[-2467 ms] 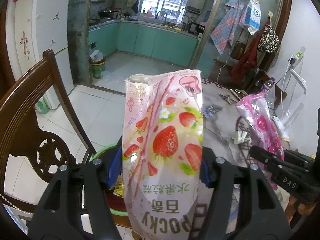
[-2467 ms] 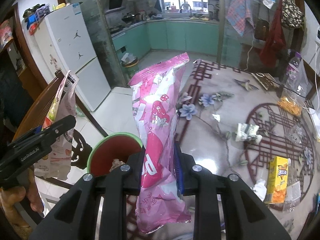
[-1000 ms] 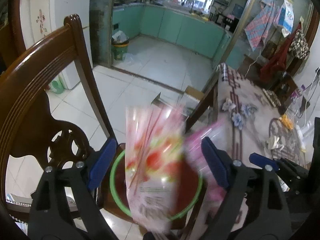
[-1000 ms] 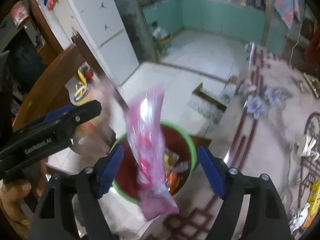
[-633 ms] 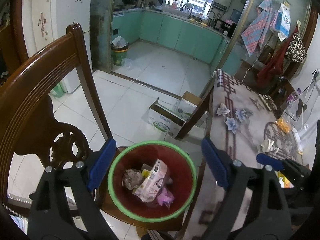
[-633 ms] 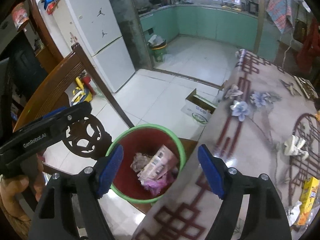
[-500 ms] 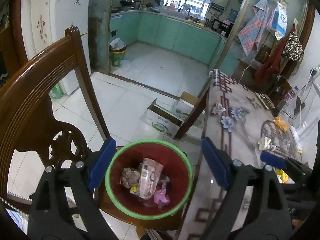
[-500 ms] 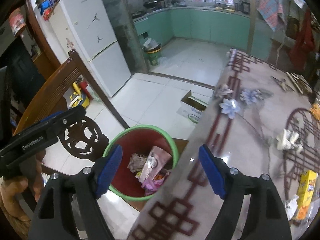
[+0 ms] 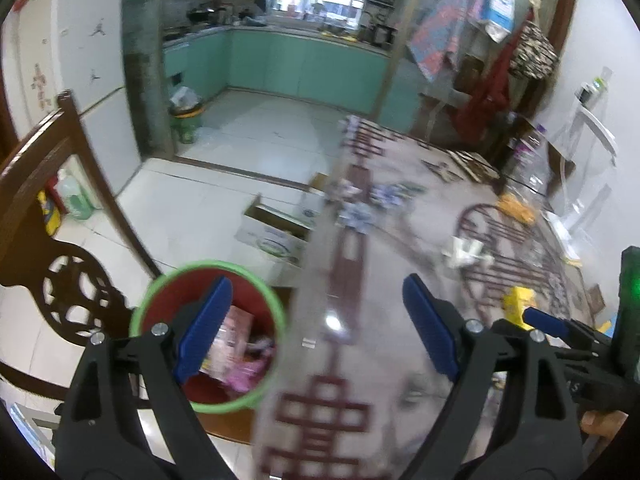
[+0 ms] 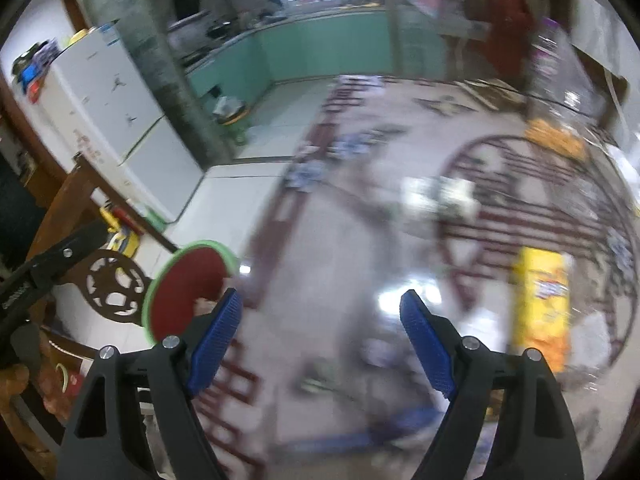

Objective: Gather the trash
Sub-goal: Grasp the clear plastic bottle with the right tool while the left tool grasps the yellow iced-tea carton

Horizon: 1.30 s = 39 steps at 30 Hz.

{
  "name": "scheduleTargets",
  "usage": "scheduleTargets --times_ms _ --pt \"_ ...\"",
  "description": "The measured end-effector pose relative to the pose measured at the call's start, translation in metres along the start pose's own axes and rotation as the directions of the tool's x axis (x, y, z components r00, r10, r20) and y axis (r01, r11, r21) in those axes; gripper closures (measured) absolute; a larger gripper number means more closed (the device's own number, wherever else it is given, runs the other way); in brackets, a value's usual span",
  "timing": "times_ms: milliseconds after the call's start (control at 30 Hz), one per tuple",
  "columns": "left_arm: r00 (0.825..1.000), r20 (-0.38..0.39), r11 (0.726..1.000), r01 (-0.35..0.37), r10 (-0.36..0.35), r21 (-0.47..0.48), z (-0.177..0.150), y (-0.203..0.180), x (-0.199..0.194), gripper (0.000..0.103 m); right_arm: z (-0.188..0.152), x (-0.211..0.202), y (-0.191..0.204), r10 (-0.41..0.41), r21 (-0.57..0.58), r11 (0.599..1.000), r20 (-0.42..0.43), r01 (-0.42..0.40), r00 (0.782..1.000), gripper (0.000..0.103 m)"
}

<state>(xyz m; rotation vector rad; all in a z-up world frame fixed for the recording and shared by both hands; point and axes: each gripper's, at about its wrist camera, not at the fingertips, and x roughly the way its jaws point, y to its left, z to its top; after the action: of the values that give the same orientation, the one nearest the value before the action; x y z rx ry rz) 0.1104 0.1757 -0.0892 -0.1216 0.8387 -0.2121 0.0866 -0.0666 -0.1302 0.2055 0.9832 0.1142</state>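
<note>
Left gripper point(image 9: 316, 326) jaws wide apart, empty; red bin point(image 9: 256, 292) with pink wrappers point(image 9: 236, 364) sits low-left behind its left finger. Right gripper point(image 10: 320, 338) also spread, empty, over table point(image 10: 344, 248); yellow box point(image 10: 540, 300) lies just right of its right finger.

The shiny table with dark red patterns point(image 10: 340, 264) holds a yellow snack box point(image 10: 540, 300) at right and white crumpled paper point(image 10: 440, 196) mid-frame.
</note>
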Motion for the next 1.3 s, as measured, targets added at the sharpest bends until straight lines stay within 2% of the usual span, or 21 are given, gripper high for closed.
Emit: scheduleTargets --times_ms 300,500,633,700,800,867,1000,1167,1300 --pt "0.996 -0.063 0.996 0.068 -0.065 0.054 -0.039 -0.110 0.011 0.018 -0.032 -0.033 -0.147 -0.124 0.110 0.986 -0.038 0.128 0.992 0.025" --pt "0.995 -0.081 0.995 0.071 -0.066 0.063 -0.056 -0.155 0.015 0.018 -0.042 -0.030 -0.221 -0.209 0.126 0.967 -0.104 0.222 0.972 0.027" --pt "0.993 -0.100 0.995 0.066 -0.058 0.074 -0.062 -0.179 0.019 0.018 -0.048 -0.010 -0.249 -0.213 0.099 0.967 -0.181 0.233 0.960 0.041" --pt "0.992 -0.111 0.994 0.065 -0.055 0.091 -0.065 -0.190 0.021 0.018 -0.052 0.003 -0.256 -0.176 0.093 0.975 -0.218 0.200 0.960 0.041" --pt "0.989 -0.139 0.989 0.075 -0.057 0.130 -0.068 -0.214 0.029 0.018 -0.058 0.022 -0.261 -0.183 0.056 0.977 -0.271 0.205 0.945 0.042" --pt "0.986 -0.155 0.985 0.087 -0.063 0.151 -0.069 -0.227 0.034 0.018 -0.063 0.030 -0.264 -0.166 0.049 0.981 -0.289 0.188 0.943 0.043" --pt "0.974 -0.213 0.972 0.128 -0.084 0.200 -0.071 -0.258 0.056 0.018 -0.063 0.021 -0.277 -0.137 0.081 0.984 -0.250 0.161 0.959 0.046" --pt "0.946 -0.303 0.946 0.198 -0.115 0.257 -0.078 -0.305 0.101 0.018 -0.051 -0.014 -0.316 -0.132 0.196 0.968 -0.149 0.160 0.980 0.047" --pt "0.921 -0.378 0.941 0.204 -0.090 0.272 -0.088 -0.333 0.147 0.019 -0.043 -0.036 -0.340 -0.129 0.265 0.952 -0.110 0.154 0.986 0.047"
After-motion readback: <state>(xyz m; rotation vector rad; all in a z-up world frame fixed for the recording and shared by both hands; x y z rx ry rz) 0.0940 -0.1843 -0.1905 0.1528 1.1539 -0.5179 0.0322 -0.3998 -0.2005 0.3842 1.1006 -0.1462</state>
